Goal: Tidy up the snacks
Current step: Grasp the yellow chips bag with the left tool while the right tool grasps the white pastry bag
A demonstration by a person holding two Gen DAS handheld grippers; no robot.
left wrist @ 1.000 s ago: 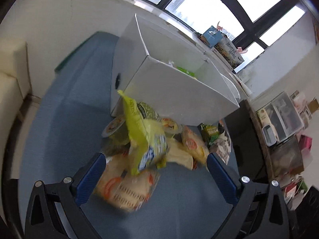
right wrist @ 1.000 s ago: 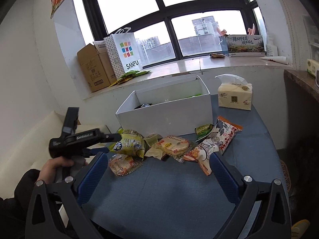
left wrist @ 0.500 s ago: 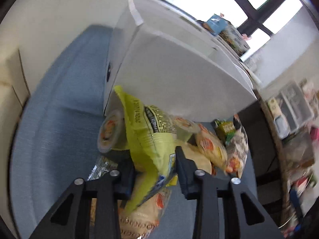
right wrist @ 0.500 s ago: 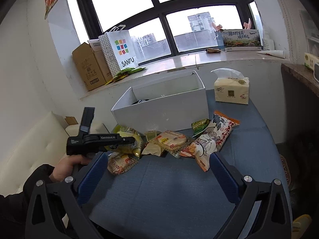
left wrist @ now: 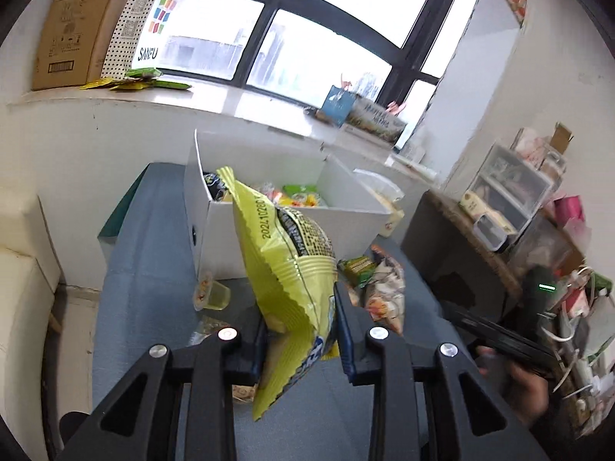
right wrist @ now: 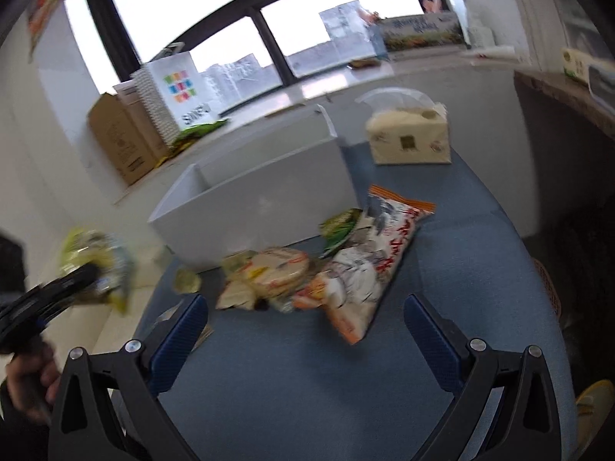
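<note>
Blue tabletop (left wrist: pixel 153 269) before the white box (left wrist: pixel 269 230), snacks scattered.
Left gripper (left wrist: pixel 300 330) clamps the yellow-green chip bag (left wrist: pixel 292 269), lifted before the box; right gripper (right wrist: pixel 305 330) gapes wide, empty.

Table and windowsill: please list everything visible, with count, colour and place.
yellow-green snack bag: 1, held above table
white box: 1, table back, snacks inside
orange-white bag: 1, table, before box
round cracker pack: 1, beige, beside it
green packet: 1, against box
jelly cup: 1, yellowish, near box
tissue pack: 1, beige, table right
cardboard box: 1, brown, windowsill
paper bag: 1, white, windowsill
left tongs: shut on bag
right tongs: open
</note>
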